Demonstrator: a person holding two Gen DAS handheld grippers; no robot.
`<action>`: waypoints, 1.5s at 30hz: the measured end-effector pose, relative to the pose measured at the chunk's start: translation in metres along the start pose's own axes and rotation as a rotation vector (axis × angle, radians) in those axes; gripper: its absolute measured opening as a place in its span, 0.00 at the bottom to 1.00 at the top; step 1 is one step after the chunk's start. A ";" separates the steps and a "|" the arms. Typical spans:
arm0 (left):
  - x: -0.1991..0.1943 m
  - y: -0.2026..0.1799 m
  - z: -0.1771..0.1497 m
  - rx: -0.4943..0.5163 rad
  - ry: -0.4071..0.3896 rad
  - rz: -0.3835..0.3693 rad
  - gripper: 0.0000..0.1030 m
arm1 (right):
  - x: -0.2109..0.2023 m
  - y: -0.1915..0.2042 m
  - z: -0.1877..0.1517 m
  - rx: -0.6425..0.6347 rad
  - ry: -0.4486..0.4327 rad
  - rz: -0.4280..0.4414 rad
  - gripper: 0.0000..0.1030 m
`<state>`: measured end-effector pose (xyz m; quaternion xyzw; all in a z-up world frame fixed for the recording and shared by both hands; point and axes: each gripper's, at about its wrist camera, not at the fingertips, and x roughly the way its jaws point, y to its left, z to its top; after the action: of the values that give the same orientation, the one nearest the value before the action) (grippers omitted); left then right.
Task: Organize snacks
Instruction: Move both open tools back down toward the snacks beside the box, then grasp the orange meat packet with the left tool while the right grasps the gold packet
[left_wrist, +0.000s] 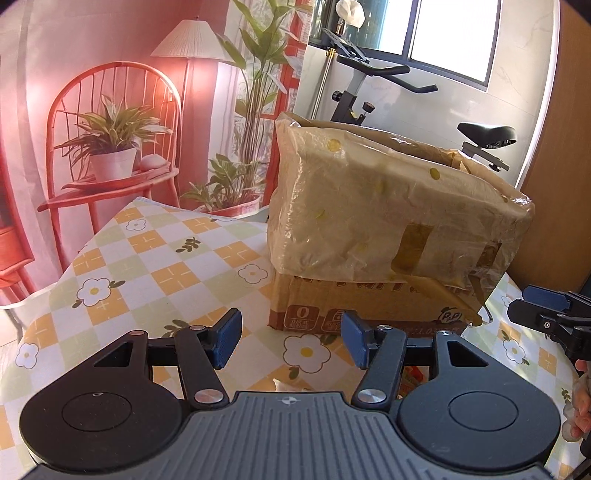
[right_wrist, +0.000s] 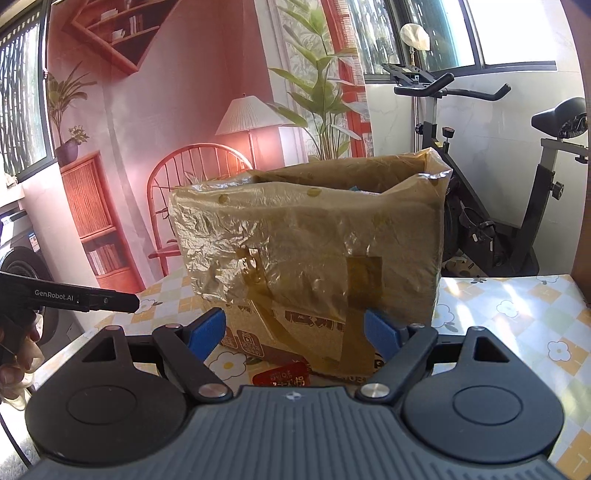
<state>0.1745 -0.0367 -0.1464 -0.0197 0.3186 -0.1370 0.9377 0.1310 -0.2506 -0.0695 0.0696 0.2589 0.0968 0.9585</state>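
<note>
We are facing a sunlit room with a printed backdrop (left_wrist: 122, 74) of a red chair, a lamp and potted plants, a window, and a black exercise bike (right_wrist: 491, 192) by the white wall. In front of us a table (left_wrist: 155, 266) is covered with a checked cloth in orange, green and white with daisy prints.

On that table stands a cardboard box (left_wrist: 369, 302), its upper part wrapped in a crinkled yellowish plastic bag (left_wrist: 369, 206) whose mouth is open at the top; brown tape patches show through the plastic. In the right wrist view a red snack packet (right_wrist: 282, 376) lies on the cloth just in front of the box, partly hidden by our gripper body.

Our left gripper (left_wrist: 291, 341) hovers above the cloth near the box's front corner, its blue-padded jaws partly apart with nothing between them. Our right gripper (right_wrist: 295, 332) points at the box's front face, jaws spread wider, and they too hold nothing. Each gripper appears at the edge of the other's view, with a hand (right_wrist: 14, 365) on the handle.
</note>
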 end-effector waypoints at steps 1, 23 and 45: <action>-0.001 0.002 -0.004 -0.005 0.001 0.008 0.60 | 0.001 -0.001 -0.005 0.001 0.008 -0.010 0.82; 0.010 -0.008 -0.053 0.022 0.075 0.023 0.60 | 0.065 0.014 -0.069 -0.017 0.293 0.045 0.75; 0.017 -0.010 -0.056 0.024 0.093 -0.012 0.60 | 0.041 0.007 -0.094 -0.058 0.290 -0.191 0.76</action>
<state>0.1517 -0.0481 -0.1997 -0.0039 0.3601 -0.1473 0.9212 0.1165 -0.2268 -0.1686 0.0025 0.3968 0.0216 0.9177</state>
